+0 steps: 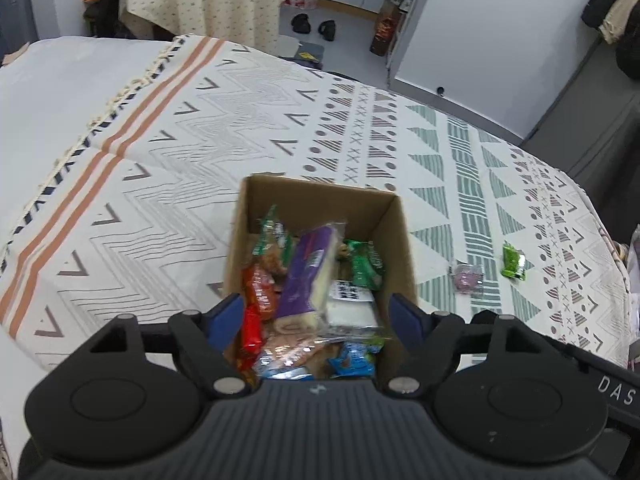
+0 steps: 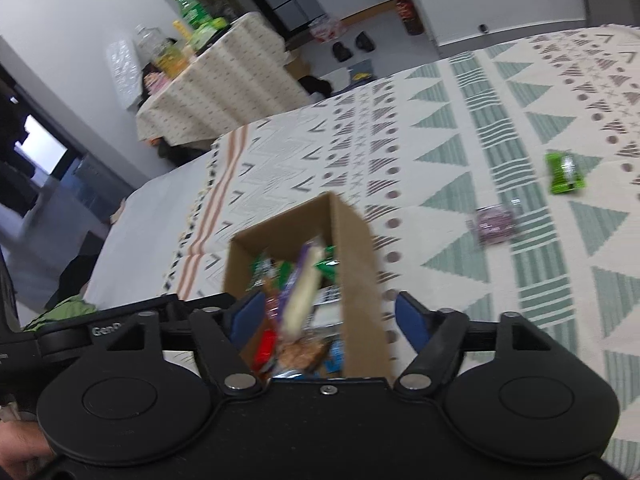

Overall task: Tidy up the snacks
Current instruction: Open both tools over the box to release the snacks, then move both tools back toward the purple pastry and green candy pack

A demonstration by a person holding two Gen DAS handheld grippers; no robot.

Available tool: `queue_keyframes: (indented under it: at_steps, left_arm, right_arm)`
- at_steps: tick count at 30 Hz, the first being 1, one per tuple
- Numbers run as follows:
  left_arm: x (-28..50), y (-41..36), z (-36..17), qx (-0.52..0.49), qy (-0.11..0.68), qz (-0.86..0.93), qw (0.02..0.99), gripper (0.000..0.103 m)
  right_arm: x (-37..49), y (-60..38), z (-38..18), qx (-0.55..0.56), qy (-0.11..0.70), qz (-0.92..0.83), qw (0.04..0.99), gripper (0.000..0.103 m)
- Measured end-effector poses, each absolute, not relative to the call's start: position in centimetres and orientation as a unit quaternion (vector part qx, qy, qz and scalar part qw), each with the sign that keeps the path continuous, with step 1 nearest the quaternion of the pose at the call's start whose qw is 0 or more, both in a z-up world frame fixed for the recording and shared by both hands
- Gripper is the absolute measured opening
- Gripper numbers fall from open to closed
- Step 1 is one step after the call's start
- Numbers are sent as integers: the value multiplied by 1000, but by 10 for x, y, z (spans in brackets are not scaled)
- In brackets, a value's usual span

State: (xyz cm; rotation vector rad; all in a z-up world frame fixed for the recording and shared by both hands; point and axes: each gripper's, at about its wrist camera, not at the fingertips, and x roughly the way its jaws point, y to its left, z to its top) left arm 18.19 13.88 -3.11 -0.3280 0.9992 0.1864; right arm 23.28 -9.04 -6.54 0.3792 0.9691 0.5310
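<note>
your left gripper [image 1: 318, 312] hangs above the cardboard box [image 1: 384, 216] with its blue fingers [image 1: 230, 314] spread wide and nothing between them. your right gripper [image 2: 324, 316] is just as wide apart, empty, over the same box. the box sits on the patterned tablecloth [image 1: 192, 152], packed with snacks; a purple-and-cream packet [image 1: 308, 276] leans on top of the pile. a green packet [image 1: 513, 261] and a small purple packet [image 1: 465, 277] lie on the cloth, near each other, apart from the box.
</note>
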Motion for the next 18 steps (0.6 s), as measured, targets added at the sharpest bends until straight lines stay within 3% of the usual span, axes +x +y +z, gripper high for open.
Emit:
queue_keyframes:
  at_steps: [10, 12, 18]
  left_arm:
    - [202, 98, -31, -144, 480, 52, 864, 79]
    - [206, 90, -31, -142, 480, 43, 865, 84]
    - [219, 65, -32, -139, 477, 23, 868, 87]
  right_arm:
    - [242, -141, -71, 188, 447, 194, 853, 99]
    - [245, -151, -72, 190, 446, 184, 855, 102]
    - [252, -178, -78, 193, 446, 159, 859, 103]
